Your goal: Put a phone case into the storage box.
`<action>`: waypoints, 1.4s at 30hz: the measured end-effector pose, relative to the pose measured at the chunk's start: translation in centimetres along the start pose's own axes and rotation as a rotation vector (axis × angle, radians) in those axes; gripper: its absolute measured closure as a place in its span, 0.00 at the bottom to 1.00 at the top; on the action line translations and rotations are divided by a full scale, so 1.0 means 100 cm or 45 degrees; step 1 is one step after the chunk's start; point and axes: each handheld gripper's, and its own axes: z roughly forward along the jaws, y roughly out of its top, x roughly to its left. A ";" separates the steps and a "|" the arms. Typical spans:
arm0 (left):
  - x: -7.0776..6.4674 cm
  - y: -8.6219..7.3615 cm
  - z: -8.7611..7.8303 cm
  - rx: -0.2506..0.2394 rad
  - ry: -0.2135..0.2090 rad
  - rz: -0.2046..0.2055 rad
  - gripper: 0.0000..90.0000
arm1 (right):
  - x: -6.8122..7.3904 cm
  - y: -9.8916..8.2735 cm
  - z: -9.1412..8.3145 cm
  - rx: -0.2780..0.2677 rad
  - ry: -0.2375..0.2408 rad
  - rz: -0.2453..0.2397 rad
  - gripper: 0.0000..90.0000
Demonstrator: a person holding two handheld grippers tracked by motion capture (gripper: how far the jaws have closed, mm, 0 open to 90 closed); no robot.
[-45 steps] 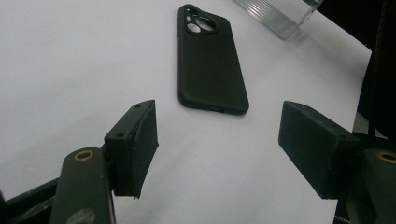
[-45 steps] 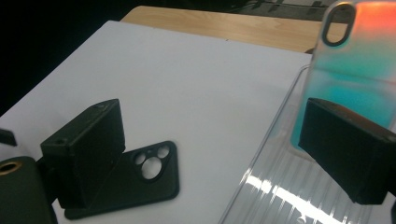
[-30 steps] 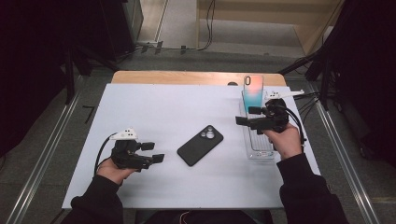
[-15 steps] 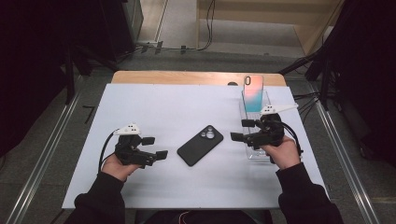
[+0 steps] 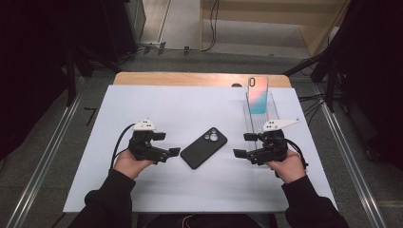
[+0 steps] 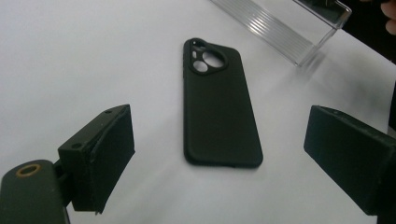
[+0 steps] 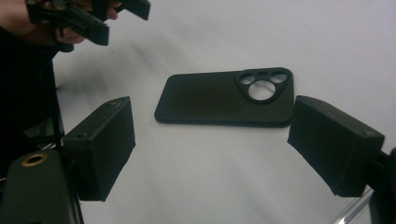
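Note:
A black phone case (image 5: 204,147) lies flat, camera cutout up, in the middle of the white table (image 5: 190,109). My left gripper (image 5: 167,144) points at the case's near left end from just beside it. Its jaws have just been opening and stand open with nothing between them. In the left gripper view the case (image 6: 219,112) lies just ahead of the wide pads (image 6: 107,154). My right gripper (image 5: 244,145) faces the case from the right, open and empty. The right gripper view has the case (image 7: 224,100) lying crosswise beyond its pads (image 7: 336,144).
A clear acrylic stand (image 5: 260,118) sits at the back right, behind my right gripper, with a pink and teal phone (image 5: 258,95) upright in its far end. The stand's ribbed edge (image 6: 285,28) appears past the case in the left gripper view. A wooden strip (image 5: 190,78) borders the table's far edge.
My right gripper has come down and left from the clear stand towards the case. My left gripper has slid right towards the case, and its jaws stand wider.

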 end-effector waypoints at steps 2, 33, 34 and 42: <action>0.000 0.005 0.005 0.024 0.007 -0.001 0.10 | 0.002 -0.003 0.000 0.003 0.008 0.002 0.14; -0.012 0.033 0.093 0.121 0.052 0.076 0.10 | 0.011 -0.030 0.005 0.074 0.035 0.015 0.14; -0.012 0.033 0.096 0.115 0.054 0.074 0.10 | 0.011 -0.030 0.005 0.072 0.033 0.018 0.15; -0.015 0.025 0.109 0.148 0.080 0.093 0.10 | 0.009 -0.032 0.004 0.070 0.032 0.024 0.14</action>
